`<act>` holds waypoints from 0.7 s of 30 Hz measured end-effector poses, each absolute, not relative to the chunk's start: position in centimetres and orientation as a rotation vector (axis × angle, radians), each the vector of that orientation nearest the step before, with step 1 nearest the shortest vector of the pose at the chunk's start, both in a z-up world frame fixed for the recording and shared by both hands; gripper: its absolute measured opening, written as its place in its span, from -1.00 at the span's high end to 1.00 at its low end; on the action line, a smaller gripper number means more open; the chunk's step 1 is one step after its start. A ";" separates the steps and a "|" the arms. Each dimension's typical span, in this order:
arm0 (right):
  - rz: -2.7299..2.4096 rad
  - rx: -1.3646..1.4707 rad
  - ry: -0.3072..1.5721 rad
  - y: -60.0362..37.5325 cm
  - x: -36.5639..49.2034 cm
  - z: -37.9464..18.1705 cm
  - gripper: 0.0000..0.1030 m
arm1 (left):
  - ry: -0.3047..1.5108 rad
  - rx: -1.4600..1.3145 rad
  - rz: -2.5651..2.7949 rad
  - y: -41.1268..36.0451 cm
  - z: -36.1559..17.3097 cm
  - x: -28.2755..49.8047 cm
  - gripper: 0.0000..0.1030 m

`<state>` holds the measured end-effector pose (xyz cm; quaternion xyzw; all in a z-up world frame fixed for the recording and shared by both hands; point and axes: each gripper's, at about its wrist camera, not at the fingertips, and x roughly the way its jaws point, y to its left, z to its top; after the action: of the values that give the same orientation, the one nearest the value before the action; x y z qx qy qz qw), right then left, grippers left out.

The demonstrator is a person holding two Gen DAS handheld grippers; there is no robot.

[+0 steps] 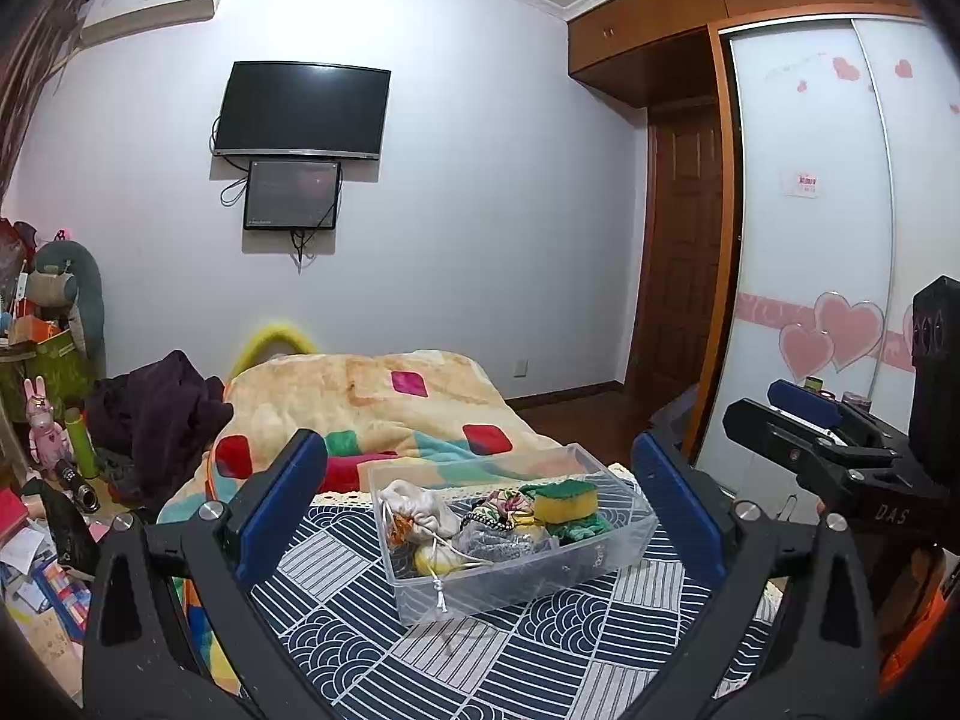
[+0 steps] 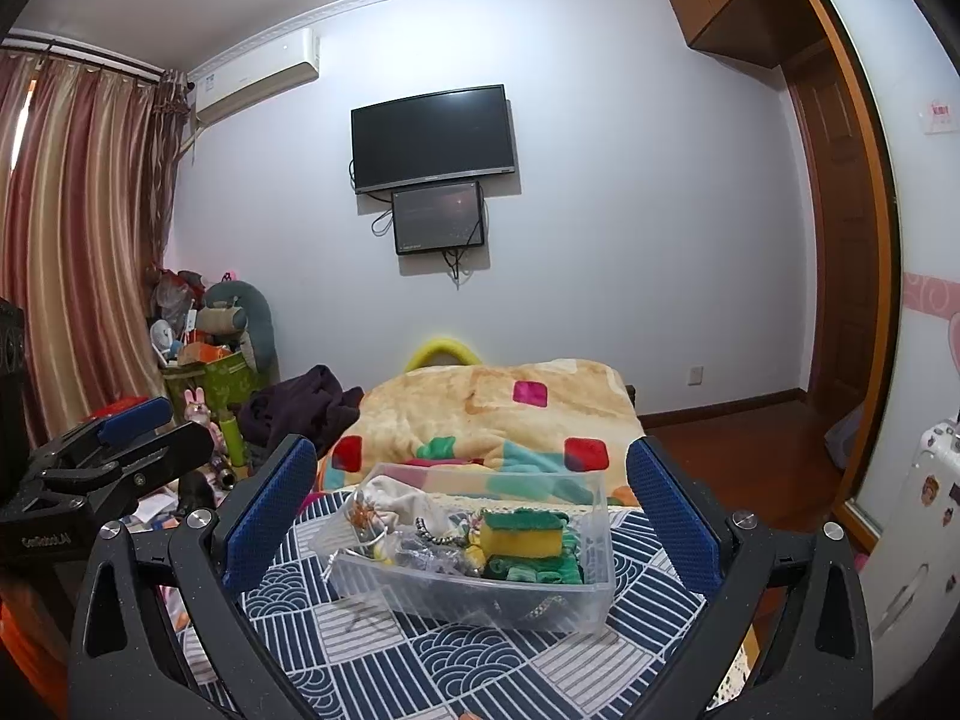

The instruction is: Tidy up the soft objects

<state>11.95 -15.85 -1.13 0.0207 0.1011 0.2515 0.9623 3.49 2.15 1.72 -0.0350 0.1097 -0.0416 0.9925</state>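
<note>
A clear plastic bin [image 1: 624,546] [image 2: 591,576] stands on a navy patterned cloth [image 1: 540,654] [image 2: 420,654]. In it lie a yellow-green sponge [image 1: 565,499] [image 2: 523,537], a cream drawstring pouch [image 1: 417,507] [image 2: 396,501], green cloths [image 1: 579,527] [image 2: 540,570] and other small soft items. My left gripper [image 1: 480,510] is open and empty, its blue pads level with the bin's two sides, nearer the camera. My right gripper [image 2: 474,510] is also open and empty, held the same way. The right gripper shows in the left wrist view [image 1: 804,414]; the left one shows in the right wrist view [image 2: 129,432].
A colourful blanket [image 1: 384,414] [image 2: 510,414] lies behind the bin, with dark clothing [image 1: 156,414] [image 2: 300,408] to its left. Cluttered floor and boxes [image 1: 42,480] [image 2: 204,372] are at left. A wardrobe [image 1: 810,210] and white suitcase [image 2: 912,540] stand at right.
</note>
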 end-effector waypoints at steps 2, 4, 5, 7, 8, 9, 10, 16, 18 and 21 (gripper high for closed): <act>0.509 0.043 0.203 -15.9 12.0 -1.1 -1.00 | 0.220 -0.068 -0.085 2.2 1.7 3.6 -1.00; 0.508 0.043 0.203 -15.9 12.0 -1.1 -1.00 | 0.220 -0.068 -0.085 2.3 1.7 3.6 -1.00; 0.508 0.044 0.203 -15.9 12.0 -1.1 -1.00 | 0.220 -0.069 -0.086 2.3 1.7 3.6 -1.00; 0.507 0.044 0.204 -15.9 12.0 -1.1 -1.00 | 0.220 -0.071 -0.085 2.3 1.6 3.6 -1.00; 0.508 0.043 0.202 -15.9 12.0 -1.1 -1.00 | 0.220 -0.073 -0.082 2.3 1.6 3.5 -1.00; 0.507 0.043 0.201 -15.9 12.0 -1.1 -1.00 | 0.221 -0.074 -0.081 2.4 1.6 3.6 -1.00; 0.505 0.043 0.200 -15.9 12.0 -1.2 -1.00 | 0.222 -0.076 -0.081 2.4 1.6 3.6 -1.00; 0.504 0.039 0.198 -15.9 12.0 -1.2 -1.00 | 0.226 -0.072 -0.093 2.3 1.4 3.7 -1.00; 0.504 0.040 0.199 -15.9 12.0 -1.3 -1.00 | 0.235 -0.067 -0.096 2.2 1.4 3.8 -1.00; 0.506 0.039 0.199 -15.9 12.0 -1.3 -1.00 | 0.245 -0.079 -0.103 2.2 1.2 4.0 -1.00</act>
<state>12.02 -15.85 -1.26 0.0192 0.0984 0.2499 0.9631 3.95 2.24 1.20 -0.0392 0.1221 -0.0514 0.9904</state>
